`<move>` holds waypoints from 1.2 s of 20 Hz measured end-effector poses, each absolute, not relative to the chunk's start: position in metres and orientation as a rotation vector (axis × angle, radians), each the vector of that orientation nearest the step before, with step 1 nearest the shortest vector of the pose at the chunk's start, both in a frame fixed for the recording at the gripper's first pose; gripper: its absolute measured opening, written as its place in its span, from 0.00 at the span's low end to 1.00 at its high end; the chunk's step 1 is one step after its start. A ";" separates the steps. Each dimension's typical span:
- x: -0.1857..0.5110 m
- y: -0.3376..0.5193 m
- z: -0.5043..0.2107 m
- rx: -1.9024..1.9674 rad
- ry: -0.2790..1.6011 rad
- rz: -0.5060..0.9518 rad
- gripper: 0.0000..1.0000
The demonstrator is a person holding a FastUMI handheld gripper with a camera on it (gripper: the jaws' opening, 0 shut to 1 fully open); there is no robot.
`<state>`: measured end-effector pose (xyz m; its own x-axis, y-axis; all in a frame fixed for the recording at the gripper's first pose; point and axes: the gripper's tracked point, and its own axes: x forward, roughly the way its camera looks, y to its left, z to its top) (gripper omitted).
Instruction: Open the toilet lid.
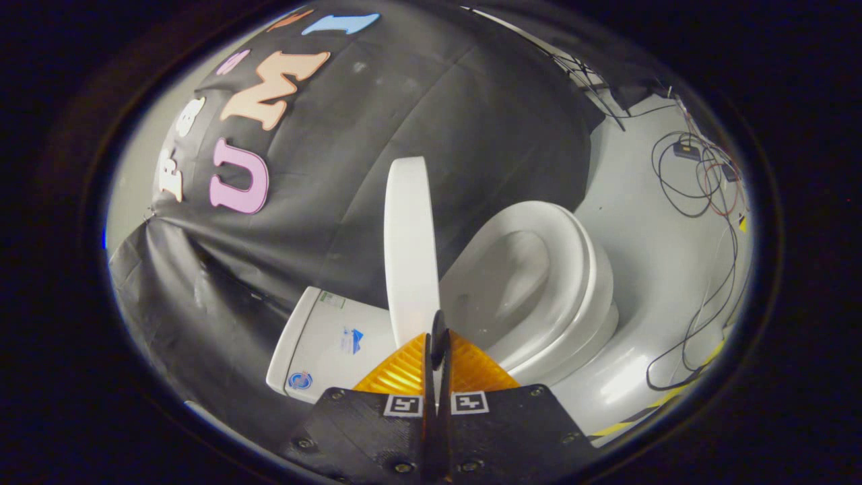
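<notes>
Hand-held gripper (438,337) closed; lid (409,249) upright.

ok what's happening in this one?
A person is working a handheld gripper on a toilet. The lid is already raised, standing edge-on just ahead of the jaws, between the tank and the open seat with the bowl exposed. The jaws are closed together with only a thin slit between them; whether they pinch the lid's edge is hard to tell. Cables lie on the floor beyond.
</notes>
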<state>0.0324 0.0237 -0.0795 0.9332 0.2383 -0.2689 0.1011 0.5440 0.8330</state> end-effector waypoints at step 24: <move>0.034 0.071 -0.004 0.797 0.252 0.263 0.01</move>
<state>0.0335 0.0715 -0.0044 0.9379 0.3244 -0.1227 -0.1362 0.6699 0.7298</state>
